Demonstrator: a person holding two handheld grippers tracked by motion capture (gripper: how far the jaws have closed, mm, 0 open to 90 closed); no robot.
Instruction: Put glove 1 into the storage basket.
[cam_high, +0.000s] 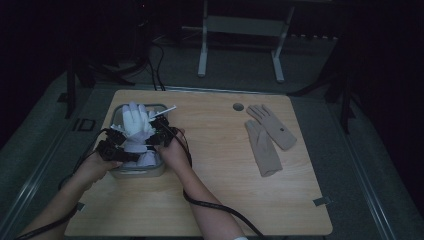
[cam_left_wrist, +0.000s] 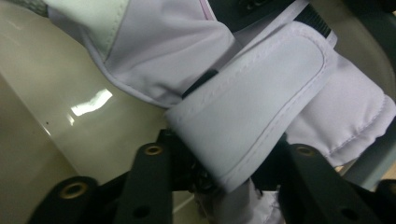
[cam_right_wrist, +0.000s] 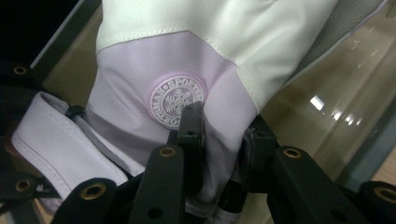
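A dim room with grey flooring is surrounding the pale wooden counter (cam_high: 220, 200). At its left, a clear container (cam_high: 142, 171) is sitting with a white and lilac glove (cam_high: 136, 122) lying in it. The left claw (cam_high: 116, 134) is pinching the glove's strap cuff (cam_left_wrist: 252, 121); the right claw (cam_high: 159, 131) is pinching the fabric below its round badge (cam_right_wrist: 177, 101). Farther right, a beige pair of gloves (cam_high: 267, 137) is lying near a round hole (cam_high: 238, 107). A white frame (cam_high: 240, 30) is standing beyond.

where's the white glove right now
In the high view the white glove lies in the clear container at the table's left, held between the left gripper and right gripper, far from the beige gloves.
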